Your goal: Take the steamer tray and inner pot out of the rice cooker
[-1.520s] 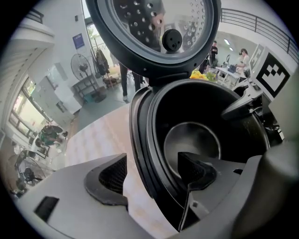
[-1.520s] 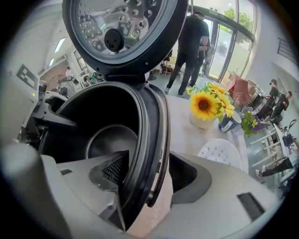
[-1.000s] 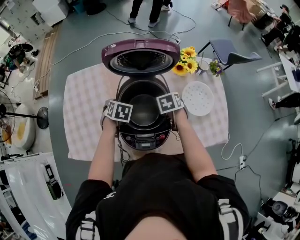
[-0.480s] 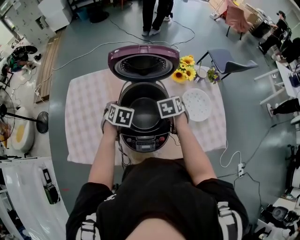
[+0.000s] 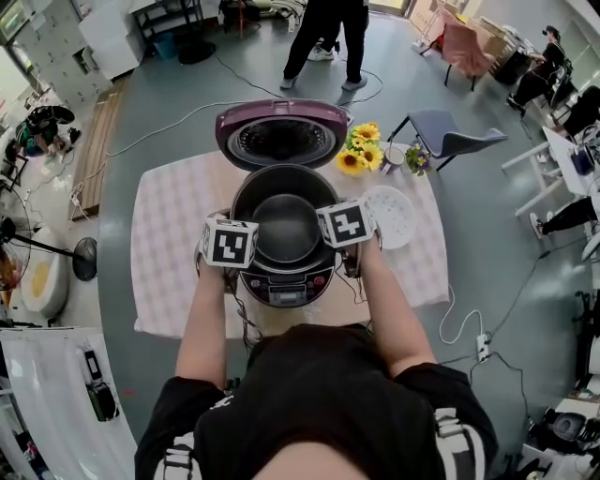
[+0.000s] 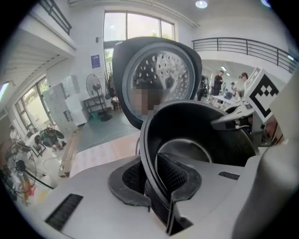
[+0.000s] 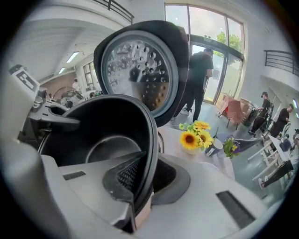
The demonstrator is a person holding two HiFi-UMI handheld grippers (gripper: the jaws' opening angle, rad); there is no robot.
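The black inner pot (image 5: pixel 286 227) hangs just above the open rice cooker (image 5: pixel 286 281), held by its rim on both sides. My left gripper (image 5: pixel 238 236) is shut on the pot's left rim (image 6: pixel 148 140). Its jaws have just been closing, with the rim between the pads (image 6: pixel 176 175). My right gripper (image 5: pixel 339 225) is shut on the right rim (image 7: pixel 152 140), which sits between its ribbed pads (image 7: pixel 127 175). The white perforated steamer tray (image 5: pixel 395 208) lies on the cloth to the right of the cooker.
The cooker's purple lid (image 5: pixel 281 134) stands open behind the pot. A bunch of sunflowers (image 5: pixel 359 150) and a small cup stand at the back right of the checked tablecloth (image 5: pixel 173 225). People (image 5: pixel 328 28), a chair (image 5: pixel 448 127) and cables lie beyond the table.
Both grippers have closed on the pot's rim and risen, lifting the inner pot up out of the cooker body.
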